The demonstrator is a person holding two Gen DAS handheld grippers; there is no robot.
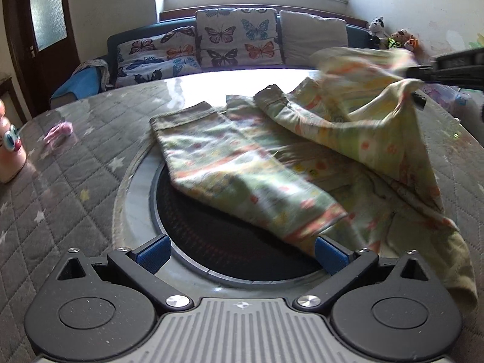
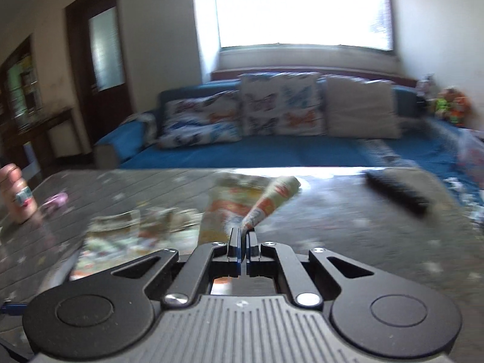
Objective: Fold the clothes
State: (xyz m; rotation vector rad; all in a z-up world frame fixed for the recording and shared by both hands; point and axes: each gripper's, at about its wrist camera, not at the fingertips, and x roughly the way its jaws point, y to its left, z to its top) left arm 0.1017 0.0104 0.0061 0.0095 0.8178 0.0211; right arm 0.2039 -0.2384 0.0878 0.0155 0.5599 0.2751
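The printed garment (image 1: 272, 163) I am folding is thin, light cotton by the look of it, limp and quick to drape, so I judge it will follow whatever corner I lift and slump wherever it is unsupported; hems and corners are the places to take it, not the loose middle. It lies on the table (image 1: 75, 157) toward the right side, partly over the dark round inset (image 1: 230, 242) at the table's centre. One sleeve-like limb runs long from the far middle of the table toward the near edge, its cuff end nearest my left gripper (image 1: 240, 255); the body spreads off toward the right edge. My right gripper (image 2: 242, 236) has its jaws pressed together on a corner of the cloth, and in the left wrist view that corner is raised above the right side of the table, the fabric hanging from it in a tent. The left gripper's jaws stand spread, low over the inset, with the cuff just beside the right blue pad (image 1: 329, 257) but not pinched. Farther out, a small pink item (image 1: 59, 131) lies near the left edge, a dark remote-like object (image 2: 396, 192) sits toward the far right, and a sofa (image 2: 272, 151) with cushions stands beyond the far edge.
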